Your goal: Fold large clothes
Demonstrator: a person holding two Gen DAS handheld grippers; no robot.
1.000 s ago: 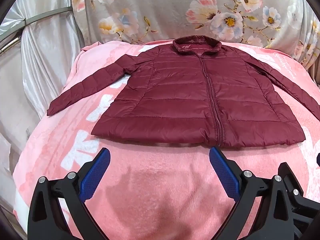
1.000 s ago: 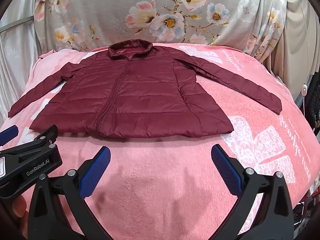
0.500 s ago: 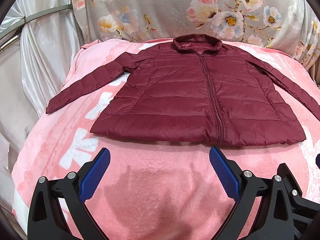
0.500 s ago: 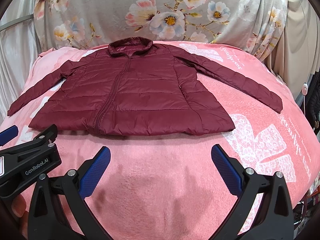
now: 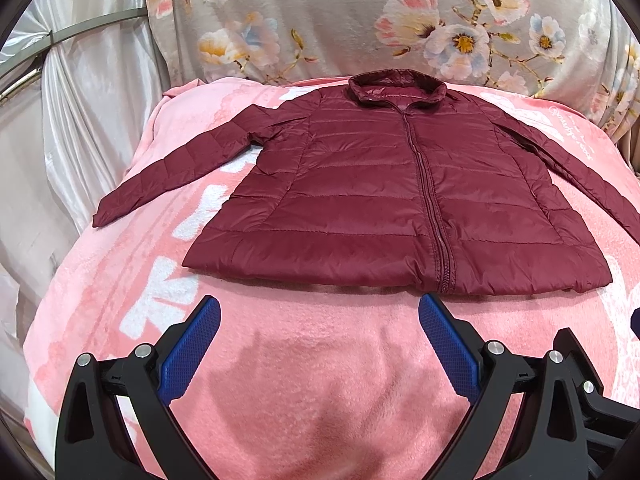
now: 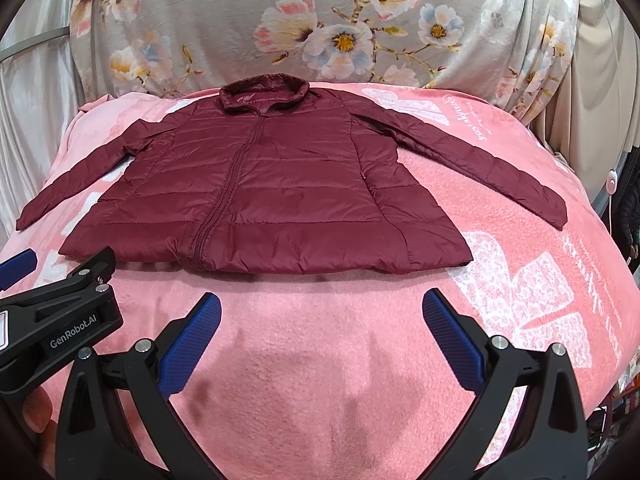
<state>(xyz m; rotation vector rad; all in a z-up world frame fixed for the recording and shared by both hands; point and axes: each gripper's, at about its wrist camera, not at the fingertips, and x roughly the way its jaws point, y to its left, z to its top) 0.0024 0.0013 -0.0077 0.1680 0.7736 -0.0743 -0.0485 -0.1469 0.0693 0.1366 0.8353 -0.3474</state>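
1. A pink blanket point(image 5: 320, 380) covers the whole surface; a floral cloth point(image 6: 224, 20) rises behind it.
2. The jacket point(image 5: 360, 208), maroon and quilted, lies flat and zipped on the blanket, collar at the far side, both sleeves spread outward, hem nearest the grippers.
3. The left view shows the whole left sleeve point(image 5: 172, 172); the right sleeve runs off its edge. The right view shows the whole right sleeve point(image 6: 480, 164), ending near the blanket's right side.
4. The left gripper point(image 5: 319, 340) is spread wide, holding nothing, above bare blanket just short of the hem.
5. The right gripper point(image 6: 322, 340) is likewise spread and empty; only its view shows the left gripper's body from the side.
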